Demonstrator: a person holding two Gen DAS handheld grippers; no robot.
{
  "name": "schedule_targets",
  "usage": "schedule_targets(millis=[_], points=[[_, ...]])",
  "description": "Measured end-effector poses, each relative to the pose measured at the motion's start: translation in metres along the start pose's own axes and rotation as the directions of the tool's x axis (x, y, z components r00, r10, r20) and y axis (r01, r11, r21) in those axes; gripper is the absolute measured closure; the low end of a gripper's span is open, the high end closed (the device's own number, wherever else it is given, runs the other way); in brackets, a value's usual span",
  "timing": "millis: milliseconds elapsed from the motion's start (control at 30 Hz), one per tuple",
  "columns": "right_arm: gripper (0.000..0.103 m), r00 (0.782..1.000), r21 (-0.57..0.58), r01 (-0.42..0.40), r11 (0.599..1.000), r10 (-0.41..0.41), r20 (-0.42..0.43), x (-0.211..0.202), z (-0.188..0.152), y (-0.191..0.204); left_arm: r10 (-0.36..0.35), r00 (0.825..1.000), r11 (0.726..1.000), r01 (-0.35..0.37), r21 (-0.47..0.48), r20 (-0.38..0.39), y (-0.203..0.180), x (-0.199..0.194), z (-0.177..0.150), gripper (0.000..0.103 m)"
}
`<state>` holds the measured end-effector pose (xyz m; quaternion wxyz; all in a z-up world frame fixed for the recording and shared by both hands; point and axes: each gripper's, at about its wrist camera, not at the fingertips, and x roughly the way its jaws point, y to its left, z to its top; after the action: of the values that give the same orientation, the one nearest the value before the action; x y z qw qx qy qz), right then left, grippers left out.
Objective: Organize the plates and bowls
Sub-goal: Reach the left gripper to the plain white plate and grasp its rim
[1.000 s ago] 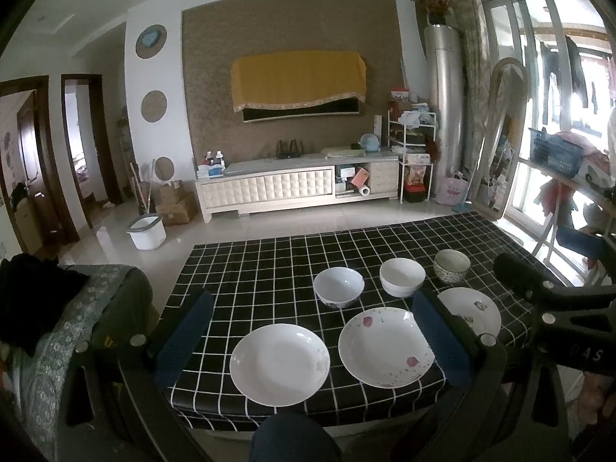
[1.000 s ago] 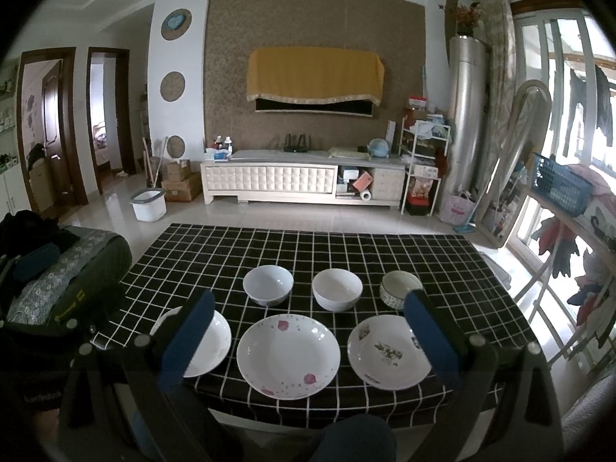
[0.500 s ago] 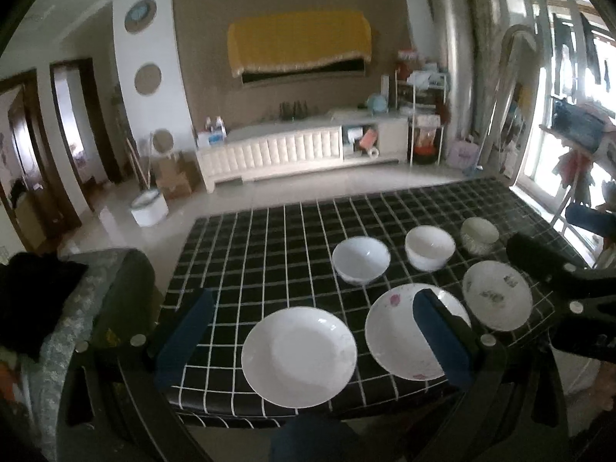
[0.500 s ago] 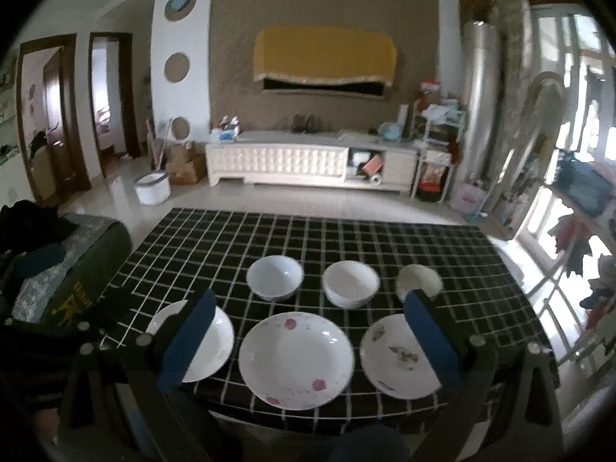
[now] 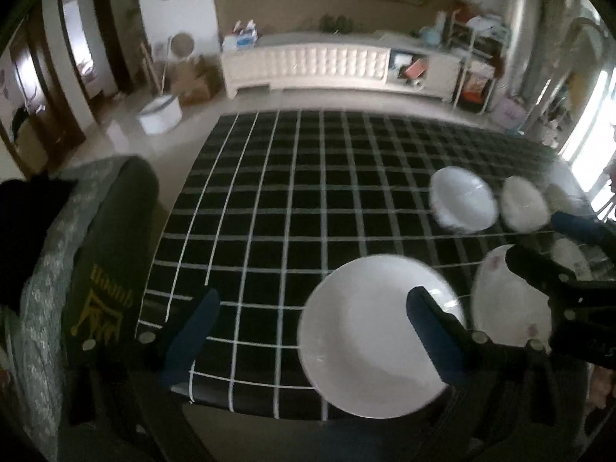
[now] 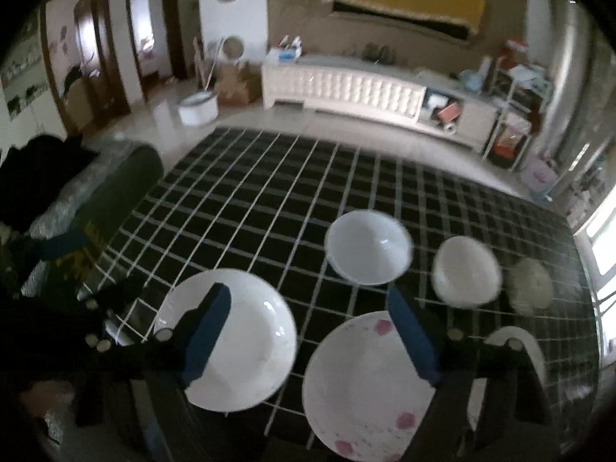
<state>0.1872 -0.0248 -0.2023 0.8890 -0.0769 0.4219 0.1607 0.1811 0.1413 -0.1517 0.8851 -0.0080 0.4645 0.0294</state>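
Right wrist view: three plates (image 6: 246,346), three bowls (image 6: 367,246), checked table (image 6: 250,192).

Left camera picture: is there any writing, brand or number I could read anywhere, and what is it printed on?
Gold lettering beside a crown emblem, on the dark green seat cover: turned sideways and too blurred to read.
Labels on the packages on the white cabinet: too small to read.
Flowered plate: only pink blossoms, no words.
Nothing else shows legible text.

White cabinet (image 6: 346,88) against brown wall (image 6: 296,11).
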Motion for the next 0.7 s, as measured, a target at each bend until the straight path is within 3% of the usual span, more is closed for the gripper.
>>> schedule_targets(millis=[267, 700], points=[[0.027, 0.984, -0.02, -0.049, 0.999, 0.045, -0.172, 0.066, -0.011, 0.014, -0.06, 0.985, 0.995, 0.046, -0.09, -0.161, 0.036, 0.057, -0.022, 0.023], [0.063, 0.922, 0.023, -0.035, 0.999, 0.041, -0.385, 0.125, -0.034, 0.005, -0.136, 0.923, 0.99, 0.114, -0.084, -0.359, 0.034, 0.107, -0.049, 0.052]])
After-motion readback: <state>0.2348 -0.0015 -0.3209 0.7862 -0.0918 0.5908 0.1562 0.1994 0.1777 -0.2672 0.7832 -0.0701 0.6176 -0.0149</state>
